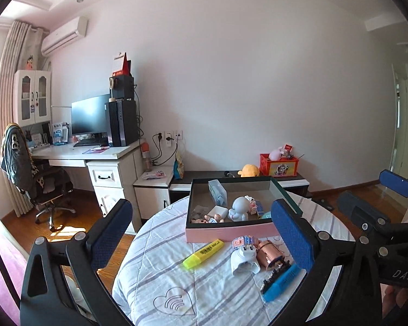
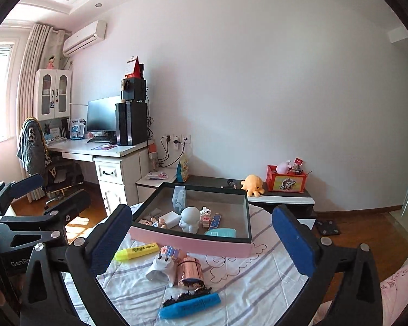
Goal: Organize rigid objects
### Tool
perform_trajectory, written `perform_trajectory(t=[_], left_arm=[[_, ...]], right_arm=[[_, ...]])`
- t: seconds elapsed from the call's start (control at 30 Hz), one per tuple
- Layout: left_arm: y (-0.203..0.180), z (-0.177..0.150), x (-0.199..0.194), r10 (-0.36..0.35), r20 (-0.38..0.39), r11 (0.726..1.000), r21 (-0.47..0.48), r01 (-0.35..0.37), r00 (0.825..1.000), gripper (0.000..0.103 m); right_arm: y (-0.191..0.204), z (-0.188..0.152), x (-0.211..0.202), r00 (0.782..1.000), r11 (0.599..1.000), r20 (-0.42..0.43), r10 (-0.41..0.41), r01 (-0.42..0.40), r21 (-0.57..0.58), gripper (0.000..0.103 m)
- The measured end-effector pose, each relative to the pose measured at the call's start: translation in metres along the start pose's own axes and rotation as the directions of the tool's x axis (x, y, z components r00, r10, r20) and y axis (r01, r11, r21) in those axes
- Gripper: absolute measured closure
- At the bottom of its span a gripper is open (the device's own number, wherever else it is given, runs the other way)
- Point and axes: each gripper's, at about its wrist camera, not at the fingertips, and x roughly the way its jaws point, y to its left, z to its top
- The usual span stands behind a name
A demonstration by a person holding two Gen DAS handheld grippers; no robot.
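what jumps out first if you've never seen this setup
The pink box on the striped cloth draws the eye, with a white figurine standing inside among small items. In front of it lie a yellow highlighter, a copper cylinder and a blue highlighter. Both the left gripper and the right gripper stand wide open, holding nothing.

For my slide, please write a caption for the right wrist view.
Open right gripper above a striped cloth with two highlighters and a pink tray of small toys.
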Motion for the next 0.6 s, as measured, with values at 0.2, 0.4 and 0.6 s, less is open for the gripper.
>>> perform_trajectory(t=[0.2, 0.4, 0.6], left_arm=[[-0.005, -0.010, -0.051, 0.008, 0.044, 1.000, 0.012, -0.008, 0.999, 0.000], [-0.008, -0.010, -0.077, 0.013, 0.078, 1.000, 0.015, -0.014, 0.997, 0.000], [-0.005, -0.011, -0.085, 0.018, 0.087, 1.000, 0.008, -0.019, 0.996, 0.000]], right_arm=[[0.002, -0.012, -0.058, 0.999, 1.000, 0.037, -0.022, 0.022, 0.011, 0.000], [0.001, -0.013, -0.084, 0.998, 0.999, 0.058, -0.029, 0.028, 0.021, 0.000], [0.006, -0.012, -0.092, 0.997, 0.999, 0.070, -0.032, 0.031, 0.016, 0.000]])
